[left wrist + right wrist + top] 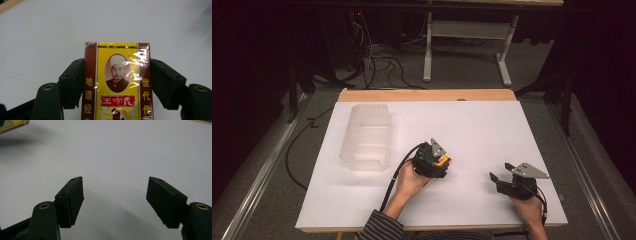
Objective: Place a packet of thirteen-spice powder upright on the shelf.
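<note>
A yellow and dark red box (117, 82) wrapped in clear film, printed with a portrait and Chinese characters, sits between the jaws of my left gripper (117, 65), which is shut on its two long sides. In the high view the left gripper (443, 161) is near the middle of the white table top (482, 130), with the box (442, 161) showing as a yellow bit at its tip. My right gripper (497, 178) rests near the front right of the table. Its jaws stand wide apart, open, with bare table between them (115, 192). A corner of the box (11, 125) appears at the top left of the right gripper view.
A clear plastic bin (368, 136) stands on the left part of the table. A wooden strip (427, 95) runs along the far edge. Cables (377, 60) and table legs (428, 50) lie on the floor beyond. Metal rails run down both sides of the table.
</note>
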A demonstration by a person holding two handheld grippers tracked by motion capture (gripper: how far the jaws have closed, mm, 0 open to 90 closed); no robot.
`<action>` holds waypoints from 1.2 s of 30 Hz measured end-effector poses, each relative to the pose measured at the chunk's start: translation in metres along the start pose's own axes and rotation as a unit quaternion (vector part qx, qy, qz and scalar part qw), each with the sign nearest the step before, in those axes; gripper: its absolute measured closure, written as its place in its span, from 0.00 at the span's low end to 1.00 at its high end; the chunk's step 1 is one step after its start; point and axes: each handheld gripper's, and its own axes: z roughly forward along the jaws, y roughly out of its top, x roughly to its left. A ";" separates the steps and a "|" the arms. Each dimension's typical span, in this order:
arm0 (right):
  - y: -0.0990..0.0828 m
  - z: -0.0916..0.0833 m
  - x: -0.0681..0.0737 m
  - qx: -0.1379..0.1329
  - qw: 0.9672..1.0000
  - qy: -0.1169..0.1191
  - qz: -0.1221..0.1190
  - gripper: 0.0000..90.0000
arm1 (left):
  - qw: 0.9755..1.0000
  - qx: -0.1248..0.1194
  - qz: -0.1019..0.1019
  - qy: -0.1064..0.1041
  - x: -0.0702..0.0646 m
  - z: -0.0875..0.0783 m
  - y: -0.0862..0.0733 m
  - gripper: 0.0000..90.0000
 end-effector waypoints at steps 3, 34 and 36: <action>0.000 0.000 0.000 0.000 1.000 0.000 0.000 0.34 | 1.000 -0.003 0.000 0.005 0.001 -0.004 0.000 0.37; 0.000 -0.001 0.001 -0.003 1.000 -0.003 -0.003 0.34 | 0.995 -0.077 -0.047 0.035 0.028 -0.064 -0.003 0.36; 0.000 0.000 0.001 -0.002 1.000 -0.004 -0.004 0.34 | 0.995 -0.079 -0.045 0.043 0.031 -0.067 -0.003 0.36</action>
